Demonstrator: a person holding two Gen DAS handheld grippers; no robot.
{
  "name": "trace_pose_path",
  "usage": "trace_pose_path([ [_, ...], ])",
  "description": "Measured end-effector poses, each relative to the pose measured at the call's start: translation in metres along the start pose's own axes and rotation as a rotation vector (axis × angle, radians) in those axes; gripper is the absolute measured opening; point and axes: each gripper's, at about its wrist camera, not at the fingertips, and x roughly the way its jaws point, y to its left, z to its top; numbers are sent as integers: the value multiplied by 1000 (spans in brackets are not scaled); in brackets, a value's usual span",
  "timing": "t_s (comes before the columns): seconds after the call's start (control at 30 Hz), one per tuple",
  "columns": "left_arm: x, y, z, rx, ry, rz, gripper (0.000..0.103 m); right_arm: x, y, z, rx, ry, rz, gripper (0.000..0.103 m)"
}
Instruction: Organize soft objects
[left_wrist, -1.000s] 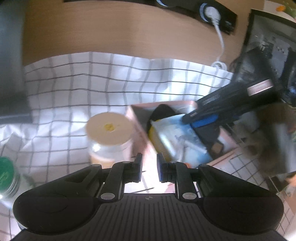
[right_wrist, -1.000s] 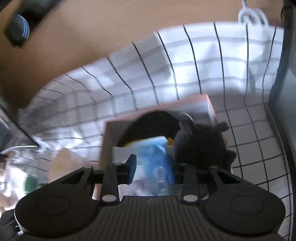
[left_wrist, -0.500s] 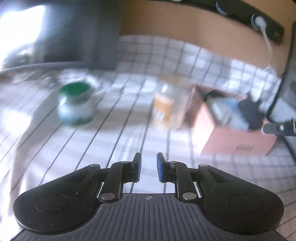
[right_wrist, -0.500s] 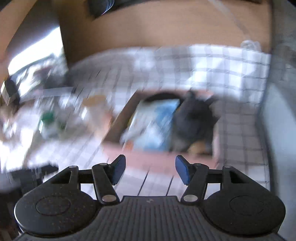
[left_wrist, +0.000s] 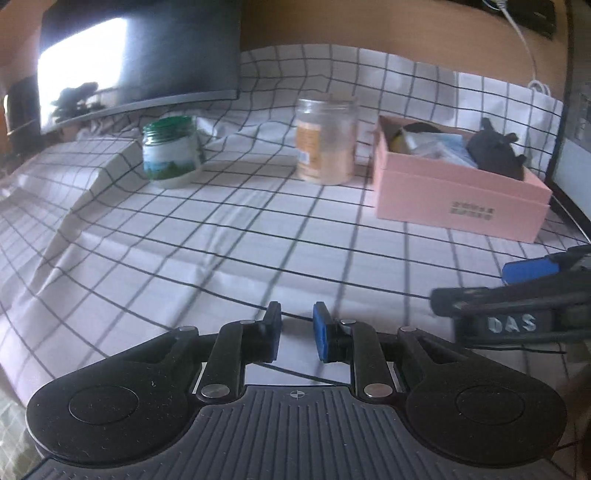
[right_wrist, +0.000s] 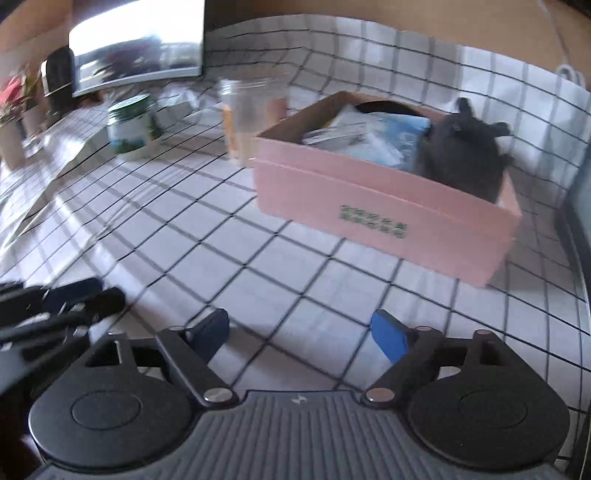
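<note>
While both grippers sit low over the checked cloth (left_wrist: 221, 229), nothing blocks the way ahead. Left gripper (left_wrist: 297, 332): jaws opening, narrow gap, empty. Right gripper (right_wrist: 301, 338): jaws opening wide, empty. Ahead-left of it: green-lidded jar (right_wrist: 133, 125), clear jar (right_wrist: 251, 114). Ahead-right: pink box (right_wrist: 388, 206) holding the dark plush toy (right_wrist: 461, 151) and blue-white packets (right_wrist: 373, 136).

White black-gridded tablecloth (left_wrist: 258, 229) over the table, creased and humped at 9 o'clock. Resting directly on it: green-lidded jar (left_wrist: 170, 151) at 10 o'clock, clear jar (left_wrist: 327, 140) at 12 o'clock, pink box (left_wrist: 458, 195) at 2 o'clock, just beside the clear jar. Dark monitor (left_wrist: 147, 55) at 11 o'clock, behind the jars.
</note>
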Motion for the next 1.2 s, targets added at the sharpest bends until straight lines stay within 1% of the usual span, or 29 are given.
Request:
trace_pose_path([
  [0.07,-1,-6,-4,-7,-19,18,22,5,-6,-3,15,-5,-2,100],
  [0.13,-2,-8,-7,-36,-30,34,22,8,-10,-4,7,-12,3,103],
  [0.2,0,-7,-6,-69,-36,38,22,9,-11,-6,-6,-32,14,103],
  [0.23,0,-8,-6,-69,-40,42,22,10,-11,-7,-11,-42,18,103],
  [0.37,0,-14,-7,-26,-45,63,22,9,-11,-10,-8,-63,14,103],
  [0.63,2,-13,-5,-38,-41,54,22,10,-6,-12,-3,-104,10,103],
  [1.2,2,-12,-5,-63,-41,44,22,10,-5,-12,-2,-105,10,103],
])
